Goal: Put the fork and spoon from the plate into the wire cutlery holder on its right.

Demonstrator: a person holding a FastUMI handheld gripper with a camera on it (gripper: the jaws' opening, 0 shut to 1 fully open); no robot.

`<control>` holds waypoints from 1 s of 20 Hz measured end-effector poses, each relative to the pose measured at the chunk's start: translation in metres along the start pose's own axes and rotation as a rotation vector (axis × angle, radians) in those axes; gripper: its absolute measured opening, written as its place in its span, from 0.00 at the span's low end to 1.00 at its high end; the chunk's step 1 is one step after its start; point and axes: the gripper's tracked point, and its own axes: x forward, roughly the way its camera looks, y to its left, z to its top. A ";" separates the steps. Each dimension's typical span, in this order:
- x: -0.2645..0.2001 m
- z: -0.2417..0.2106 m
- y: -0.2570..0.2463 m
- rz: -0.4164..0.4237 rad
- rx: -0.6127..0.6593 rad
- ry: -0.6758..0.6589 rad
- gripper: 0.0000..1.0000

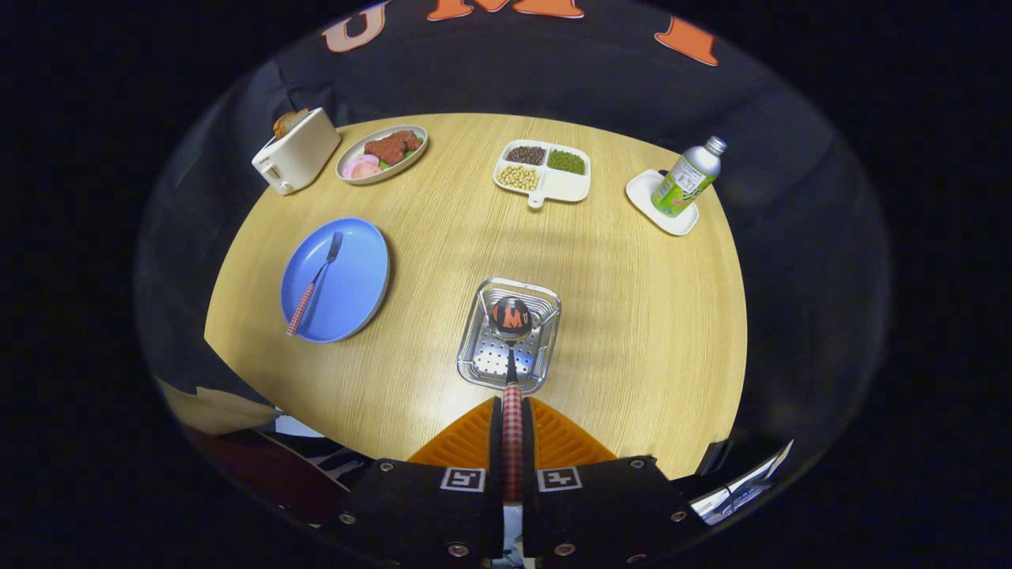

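Spoon (511, 348) pinched by its checked handle, hanging over the wire cutlery holder (510, 336)

The jaws are clenching the gripper (512, 431) on the thin, stiff, light handle — smooth, so likely to swivel; the fork (315, 283) is lying on the blue plate (352, 296) at ten o'clock — best taken mid-handle.

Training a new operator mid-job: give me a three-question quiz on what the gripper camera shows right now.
1. True or false: the fork lies on the blue plate.
2. What is the gripper shut on?
A. spoon
B. bottle
C. toaster
3. Fill in: the spoon bowl hangs over the metal ____.

Key:
1. True.
2. A; both fingers press on its checked handle.
3. Cutlery holder.
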 end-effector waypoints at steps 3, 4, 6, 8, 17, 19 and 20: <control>0.008 0.003 -0.001 0.008 -0.030 0.052 0.10; 0.012 0.005 -0.002 0.007 -0.038 0.065 0.10; 0.017 0.008 -0.002 0.013 -0.050 0.093 0.10; 0.022 0.006 -0.001 0.020 -0.068 0.123 0.10; 0.041 0.009 0.000 0.020 -0.111 0.159 0.12; 0.039 0.012 0.001 0.024 -0.089 0.146 0.15; 0.038 0.014 0.002 0.028 -0.072 0.136 0.15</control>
